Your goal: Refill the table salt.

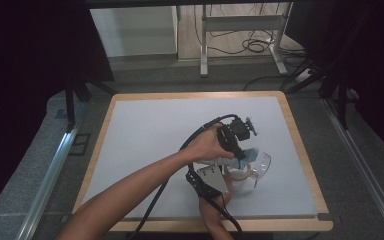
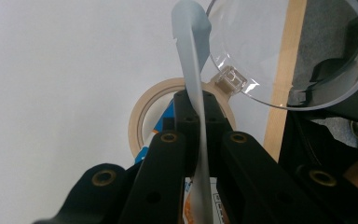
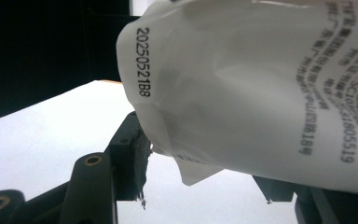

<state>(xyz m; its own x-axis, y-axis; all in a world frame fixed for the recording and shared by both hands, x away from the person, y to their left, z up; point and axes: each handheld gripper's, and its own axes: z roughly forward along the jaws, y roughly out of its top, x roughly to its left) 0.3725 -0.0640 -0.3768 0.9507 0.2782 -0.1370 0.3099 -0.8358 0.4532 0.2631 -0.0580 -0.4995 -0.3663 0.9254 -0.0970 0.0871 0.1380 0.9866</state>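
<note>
Pinching the pouch (image 2: 192, 74) by its sealed edge, the left gripper (image 2: 198, 140) seemingly steadied it over the clear cup (image 2: 279, 60); the right gripper (image 3: 205, 182) clamped its far end.

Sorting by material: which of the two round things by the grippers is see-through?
The plastic cup; the tape roll beside it is opaque beige.

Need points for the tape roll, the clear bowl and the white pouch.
tape roll (image 2: 139, 122): left gripper view, left side of its beige ring.
clear bowl (image 2: 256, 42): left gripper view, transparent wall near the rim.
white pouch (image 3: 242, 93): right gripper view, printed white face, middle.
</note>
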